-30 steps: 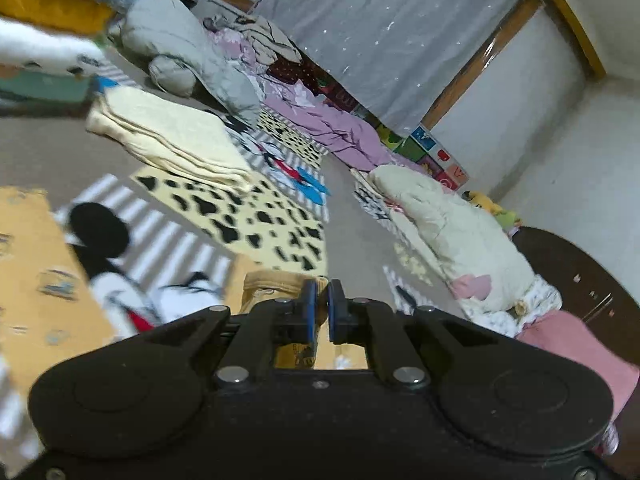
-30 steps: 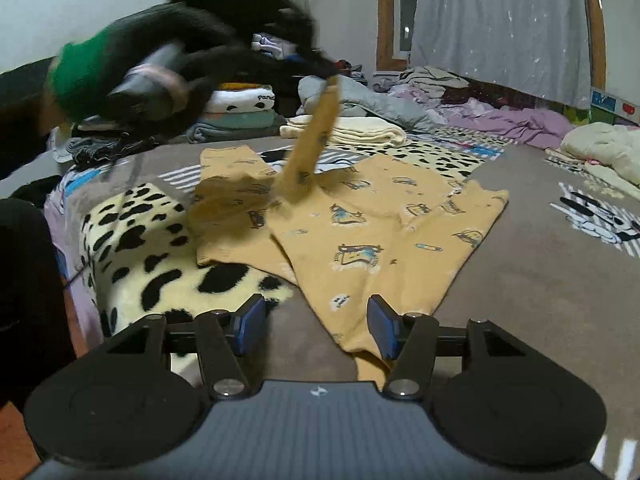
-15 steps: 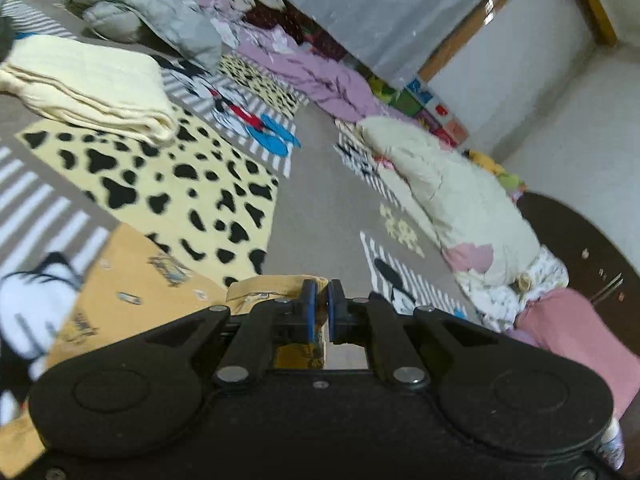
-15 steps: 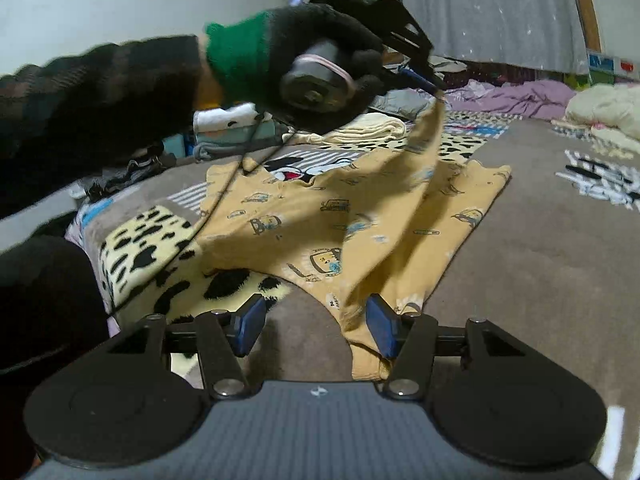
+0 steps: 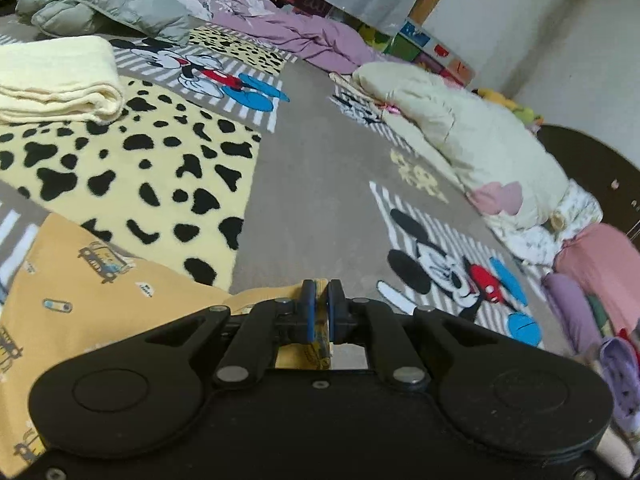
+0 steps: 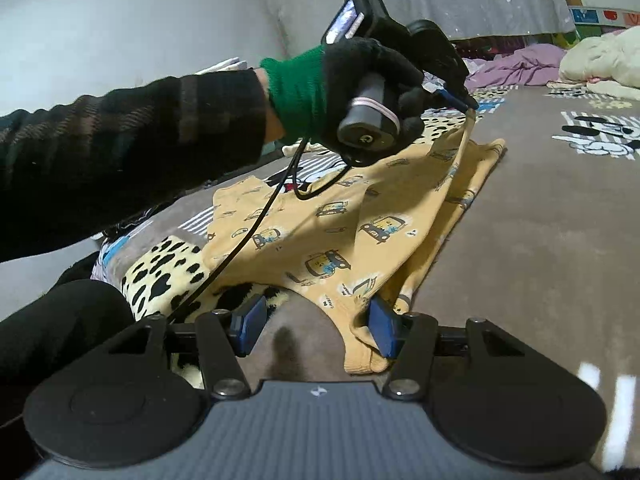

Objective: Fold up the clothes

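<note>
Fold carried over

My left hand-held gripper (image 6: 470, 106), clamped on the yellow garment (image 6: 320, 236), has swept its edge across; right hand-held gripper (image 6: 314, 322) waits apart.

The left tool (image 5: 319, 294) has its blue pads pressed together on a fold of yellow garment (image 5: 100, 296), printed with small cars, which spreads to the lower left over a brown cartoon-mouse blanket (image 5: 304, 208). A yellow patch with black spots (image 5: 132, 168) lies beyond the garment, and a folded cream towel (image 5: 56, 80) rests at its far left edge. Farther back sit a grey padded jacket (image 5: 104, 4) and crumpled purple bedding (image 5: 304, 36). A pale cream quilt (image 5: 460, 136) lies at right.
</note>
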A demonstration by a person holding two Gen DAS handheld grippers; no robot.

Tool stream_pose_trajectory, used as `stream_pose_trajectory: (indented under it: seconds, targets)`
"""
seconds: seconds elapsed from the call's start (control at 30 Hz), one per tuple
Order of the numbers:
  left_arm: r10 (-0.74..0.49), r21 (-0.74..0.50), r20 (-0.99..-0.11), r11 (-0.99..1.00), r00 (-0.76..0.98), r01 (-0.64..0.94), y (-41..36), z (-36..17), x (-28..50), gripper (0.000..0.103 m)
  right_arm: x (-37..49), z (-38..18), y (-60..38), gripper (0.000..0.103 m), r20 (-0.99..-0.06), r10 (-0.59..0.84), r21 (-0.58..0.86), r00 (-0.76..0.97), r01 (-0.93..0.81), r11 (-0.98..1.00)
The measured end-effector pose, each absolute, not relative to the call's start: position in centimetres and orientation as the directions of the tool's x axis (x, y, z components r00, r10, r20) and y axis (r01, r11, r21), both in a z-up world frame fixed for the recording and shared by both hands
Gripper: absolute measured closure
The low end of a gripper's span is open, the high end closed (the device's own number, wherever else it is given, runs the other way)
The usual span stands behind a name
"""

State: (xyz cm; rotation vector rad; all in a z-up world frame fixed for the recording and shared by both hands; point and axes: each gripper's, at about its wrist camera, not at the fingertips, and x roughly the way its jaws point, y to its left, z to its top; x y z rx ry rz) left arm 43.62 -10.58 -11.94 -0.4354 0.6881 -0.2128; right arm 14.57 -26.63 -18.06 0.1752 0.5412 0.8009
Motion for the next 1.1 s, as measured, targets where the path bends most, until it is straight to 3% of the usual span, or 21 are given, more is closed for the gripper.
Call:
stream_pose_trajectory:
  seconds: [0.17,0.3,0.33,0.47,0.57,0.77,0.83,0.93,1.1]
  targets:
    - [-0.296,-0.333,-0.627,0.938,0.72,0.095,-13.0,-13.1,45.0,0.097,14.8,-17.9,-27.2,0.047,-0.387,0.731,0.387,0.562,-0.62,0.682]
    - [-0.291,-0.259,-0.632,0.953,0.718,0.158,-13.4,-12.7,44.4,0.07,14.8,-17.2,-27.8,0.046,-0.392,0.73,0.387,0.56,-0.619,0.683]
    - [-0.292,-0.265,-0.616,0.951,0.732,0.157,-12.7,-12.2,43.8,0.068,14.7,-17.1,-28.1,0.046,-0.398,0.726,0.385,0.562,-0.616,0.688]
    - [-0.28,-0.253,-0.569,0.954,0.773,0.159,-9.1,-10.7,40.3,0.067,14.7,-17.0,-29.5,0.046,-0.417,0.678,0.373,0.606,-0.566,0.735]
    - [-0.292,-0.24,-0.557,0.953,0.778,0.186,-7.1,-10.9,36.7,0.067,14.3,-16.5,-29.8,0.046,-0.38,0.649,0.338,0.659,-0.554,0.761]
    - [-0.359,-0.203,-0.57,0.933,0.739,0.297,-7.0,-13.6,30.5,0.068,12.7,-15.6,-25.7,0.048,-0.31,0.645,0.129,0.698,-0.641,0.756]
    - [-0.363,-0.191,-0.591,0.931,0.721,0.312,-7.4,-14.7,29.5,0.068,13.2,-16.1,-23.9,0.048,-0.362,0.647,0.102,0.671,-0.661,0.743]
    - [-0.338,-0.147,-0.621,0.937,0.707,0.318,-8.1,-15.5,29.0,0.062,14.7,-17.8,-21.3,0.037,-0.531,0.61,0.083,0.588,-0.68,0.728]
    - [-0.333,-0.128,-0.584,0.938,0.74,0.321,-6.4,-13.4,26.9,0.048,14.0,-16.8,-21.4,0.036,-0.518,0.611,0.077,0.599,-0.679,0.73]
